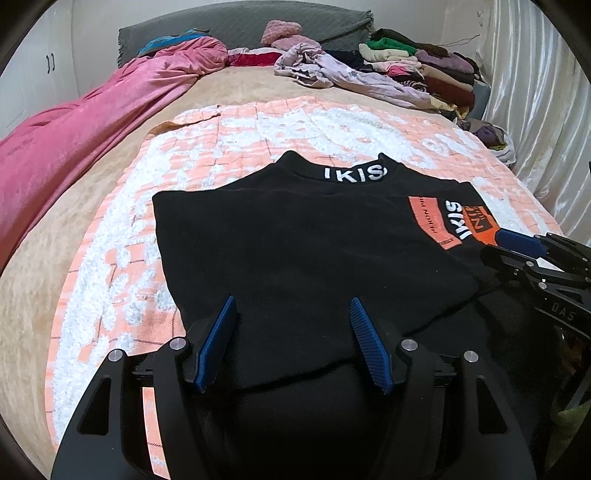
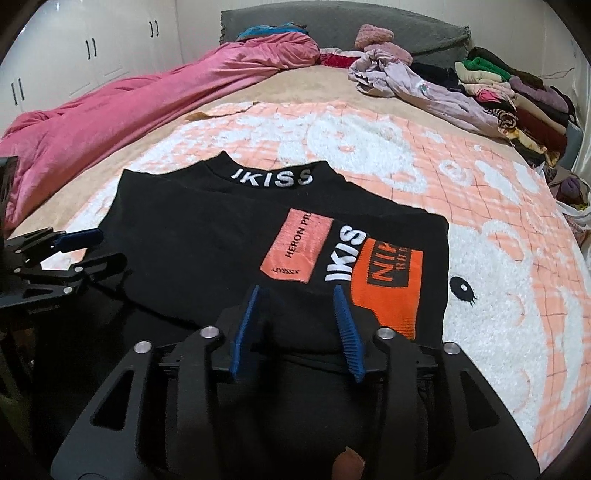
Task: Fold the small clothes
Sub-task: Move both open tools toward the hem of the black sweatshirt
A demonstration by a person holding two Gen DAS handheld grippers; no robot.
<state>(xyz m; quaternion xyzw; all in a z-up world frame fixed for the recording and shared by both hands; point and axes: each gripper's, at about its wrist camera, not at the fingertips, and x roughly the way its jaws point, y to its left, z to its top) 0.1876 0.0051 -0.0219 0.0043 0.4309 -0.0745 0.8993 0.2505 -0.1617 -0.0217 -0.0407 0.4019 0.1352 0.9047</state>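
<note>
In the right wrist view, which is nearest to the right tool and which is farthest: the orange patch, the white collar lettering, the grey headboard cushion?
From the right tool:
1. Orange patch on the black shirt, just right of the tool.
2. White collar lettering, further up the shirt, slightly left.
3. Grey headboard cushion, at the far end of the bed.
</note>
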